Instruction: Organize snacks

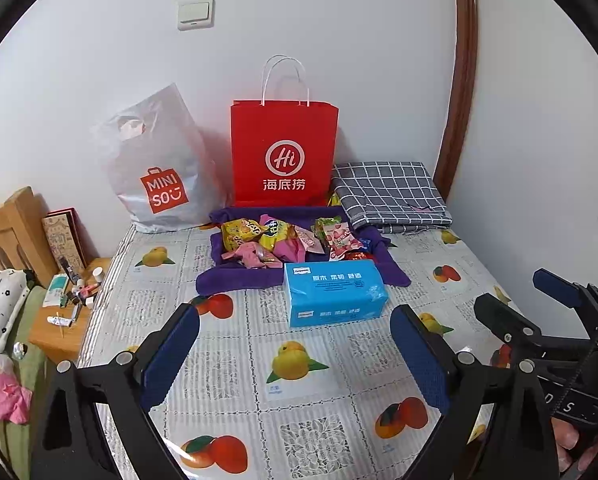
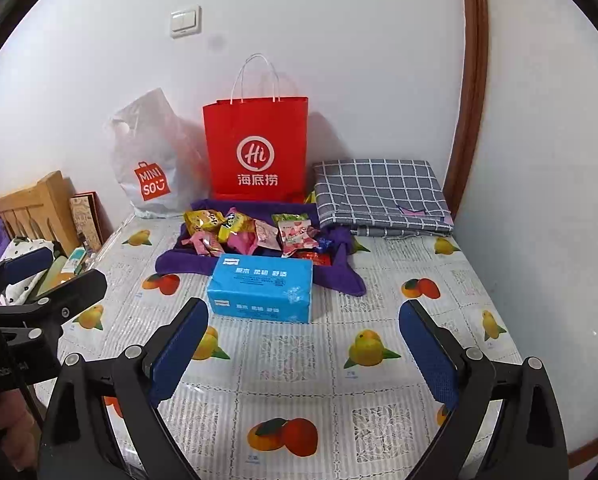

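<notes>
Several snack packets (image 1: pixel 283 240) (image 2: pixel 251 234) in yellow, pink and green lie in a heap on a purple cloth (image 1: pixel 235 278) (image 2: pixel 187 266) at the far side of the table. A red paper bag (image 1: pixel 284 152) (image 2: pixel 257 148) stands upright behind them against the wall. A blue tissue pack (image 1: pixel 333 294) (image 2: pixel 261 288) lies in front of the snacks. My left gripper (image 1: pixel 295 354) is open and empty above the tablecloth, short of the tissue pack. My right gripper (image 2: pixel 303 348) is open and empty beside it; it also shows in the left wrist view (image 1: pixel 515 300).
A white MINISO plastic bag (image 1: pixel 159 168) (image 2: pixel 151 160) leans on the wall left of the red bag. A folded grey checked cloth (image 1: pixel 391 196) (image 2: pixel 379 196) lies at the back right. A small wooden stand (image 1: pixel 63 320) with toiletries sits left of the table.
</notes>
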Motion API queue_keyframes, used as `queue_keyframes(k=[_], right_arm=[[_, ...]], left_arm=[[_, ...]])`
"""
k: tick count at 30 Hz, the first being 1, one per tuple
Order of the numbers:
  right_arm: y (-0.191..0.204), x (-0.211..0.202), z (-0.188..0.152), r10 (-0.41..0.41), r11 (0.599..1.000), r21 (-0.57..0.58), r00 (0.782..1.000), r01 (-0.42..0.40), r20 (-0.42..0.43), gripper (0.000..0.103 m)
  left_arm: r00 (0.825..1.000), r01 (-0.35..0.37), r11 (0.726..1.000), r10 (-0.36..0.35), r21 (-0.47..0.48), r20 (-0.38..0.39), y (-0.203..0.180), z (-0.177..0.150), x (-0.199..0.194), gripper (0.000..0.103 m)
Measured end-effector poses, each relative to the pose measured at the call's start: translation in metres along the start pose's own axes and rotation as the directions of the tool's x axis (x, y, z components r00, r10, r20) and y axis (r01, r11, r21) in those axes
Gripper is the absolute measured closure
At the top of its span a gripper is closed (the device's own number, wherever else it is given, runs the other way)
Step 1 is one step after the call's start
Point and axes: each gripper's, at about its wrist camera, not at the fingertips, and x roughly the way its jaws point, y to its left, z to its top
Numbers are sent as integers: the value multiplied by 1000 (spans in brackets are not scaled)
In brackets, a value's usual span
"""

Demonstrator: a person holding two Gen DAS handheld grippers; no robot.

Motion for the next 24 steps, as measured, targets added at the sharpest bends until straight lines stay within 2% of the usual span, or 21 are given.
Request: queue_keyframes(k=[24], right_arm=[[1, -9, -2, 3, 1000, 14, 1000, -3, 21, 7]], left_arm=[[1000, -3, 1000, 3, -7, 6, 5, -2, -4, 6]])
